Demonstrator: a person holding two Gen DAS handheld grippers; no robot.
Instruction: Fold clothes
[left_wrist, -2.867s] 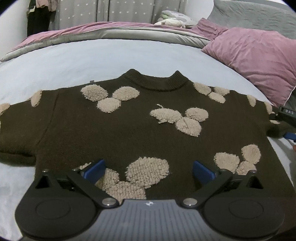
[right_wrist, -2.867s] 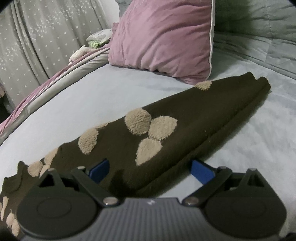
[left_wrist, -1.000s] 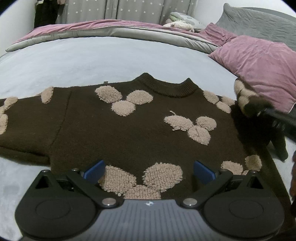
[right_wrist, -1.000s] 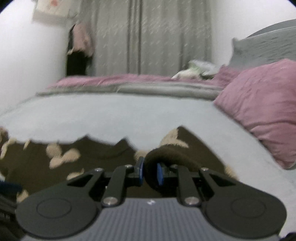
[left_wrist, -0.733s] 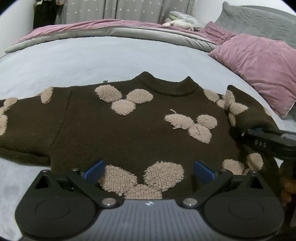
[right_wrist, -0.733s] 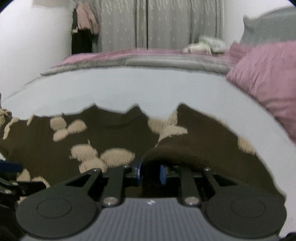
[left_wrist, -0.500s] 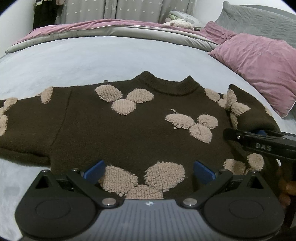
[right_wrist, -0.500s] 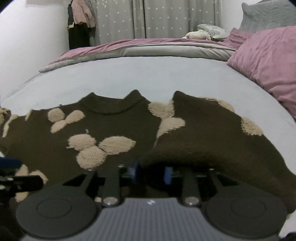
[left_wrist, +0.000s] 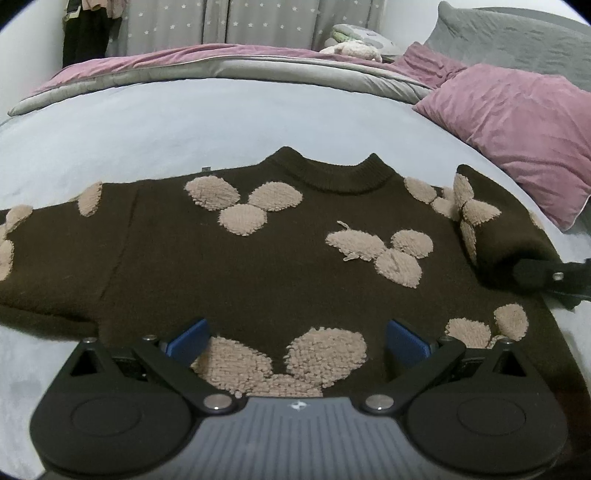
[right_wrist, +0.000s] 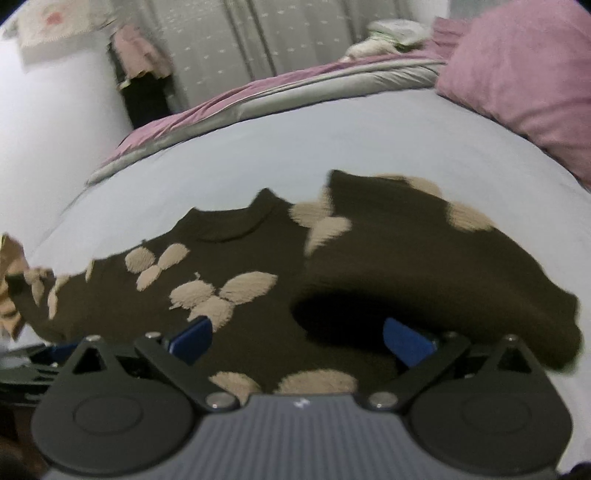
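A dark brown sweater (left_wrist: 258, 266) with beige fuzzy leaf patches lies flat, neck away from me, on the pale blue bed sheet (left_wrist: 184, 125). Its right sleeve (left_wrist: 495, 236) is folded inward over the chest, while the left sleeve (left_wrist: 44, 258) stretches out flat. My left gripper (left_wrist: 297, 338) hovers open over the hem with nothing between its fingers. My right gripper (right_wrist: 298, 338) has its jaws opening wide. The folded sleeve (right_wrist: 424, 258) ends with its cuff just ahead of the blue pads, untouched by them. In the left wrist view one right gripper finger shows at the cuff (left_wrist: 546, 275).
A pink pillow (left_wrist: 517, 122) lies right of the sweater, with a grey pillow (left_wrist: 517, 37) behind it. A rolled pink and grey duvet (left_wrist: 221, 70) runs along the far side of the bed. Bare sheet lies between it and the collar.
The right gripper carried the right sleeve over onto the sweater's chest, lowered it and let go, its jaws spreading from shut to wide. The left gripper stayed in place.
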